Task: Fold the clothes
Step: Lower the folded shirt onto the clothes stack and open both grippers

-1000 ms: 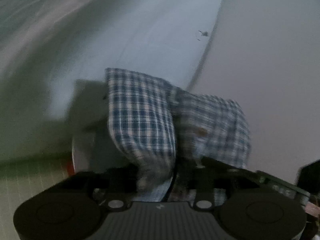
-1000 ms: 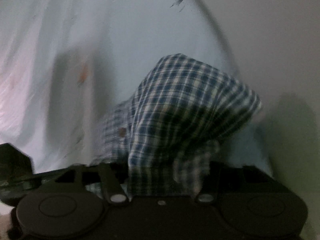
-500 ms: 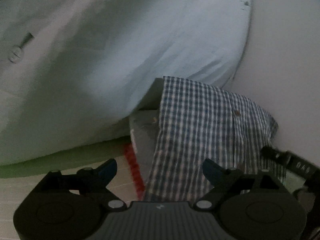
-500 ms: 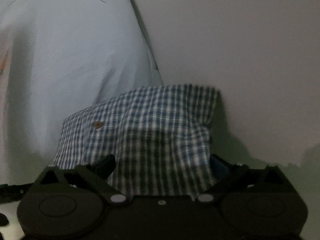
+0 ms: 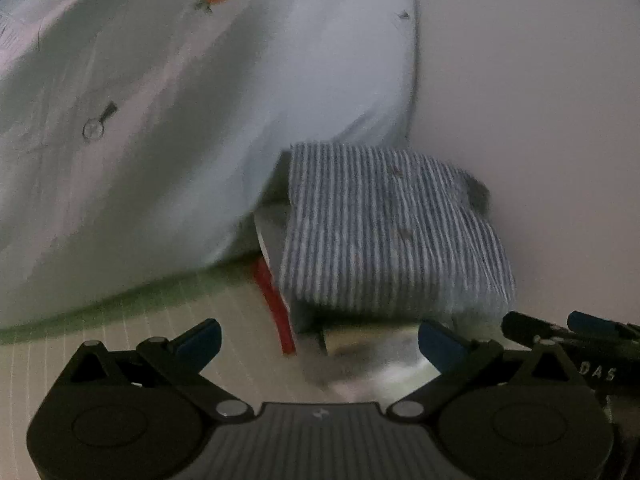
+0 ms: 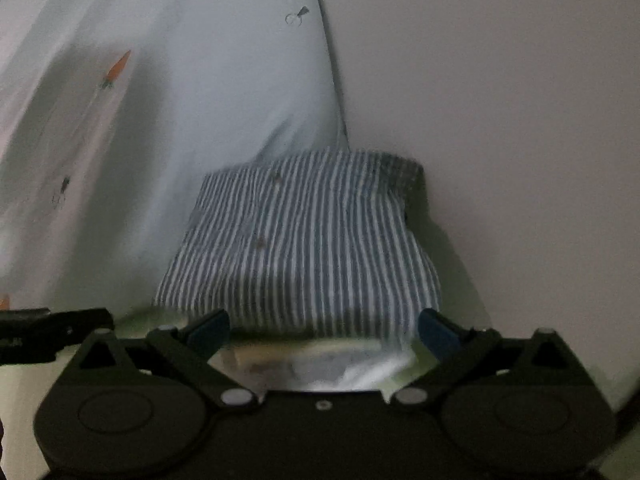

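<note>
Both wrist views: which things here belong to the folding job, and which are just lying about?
Part of the job:
- folded checked shirt, lying by the wall
- left hand-held gripper, open, off the shirt
- right hand-held gripper, open, off the shirt

Just lying about:
- pale carrot-print bedding
- red-edged item under the shirt
- wall

Blue-and-white checked shirt [image 5: 384, 232], blurred to stripes, lies folded into a compact rectangular bundle, buttons up, against the wall and beside the pale bedding.
</note>
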Tool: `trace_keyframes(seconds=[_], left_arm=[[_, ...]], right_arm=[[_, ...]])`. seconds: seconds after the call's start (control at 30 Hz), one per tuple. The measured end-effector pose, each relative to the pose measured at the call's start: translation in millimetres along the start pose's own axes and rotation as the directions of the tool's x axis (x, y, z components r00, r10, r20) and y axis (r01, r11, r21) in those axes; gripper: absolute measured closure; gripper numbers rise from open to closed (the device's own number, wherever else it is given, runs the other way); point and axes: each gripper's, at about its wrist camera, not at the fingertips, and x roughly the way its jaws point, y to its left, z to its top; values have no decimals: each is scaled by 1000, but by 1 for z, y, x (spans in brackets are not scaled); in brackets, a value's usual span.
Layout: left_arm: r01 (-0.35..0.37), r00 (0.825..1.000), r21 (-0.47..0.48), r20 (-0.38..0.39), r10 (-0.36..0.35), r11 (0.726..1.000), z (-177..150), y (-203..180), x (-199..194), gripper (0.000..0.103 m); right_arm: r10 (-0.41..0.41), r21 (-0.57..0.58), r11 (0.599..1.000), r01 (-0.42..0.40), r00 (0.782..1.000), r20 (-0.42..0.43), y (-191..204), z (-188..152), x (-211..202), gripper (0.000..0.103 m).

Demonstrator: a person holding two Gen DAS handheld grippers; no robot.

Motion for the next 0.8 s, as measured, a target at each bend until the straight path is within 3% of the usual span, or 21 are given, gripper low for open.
trace_keyframes(seconds=[0.2,0.37,0.8], left_arm=[[10,997,34,-81,-7,999,-46,-8,-19,0],[1,996,80,-92,7,997,-64,-12,-33,0],[17,996,94,-87,-9,995,-69,-16,-45,0]], right_arm=[[-2,43,999,5,998,-56,-5,-52,-31,0],[-25,39,999,31,988,-155,-13,-84,-37,0],[-47,79,995,59,987,-156,-25,-88,-50,0]])
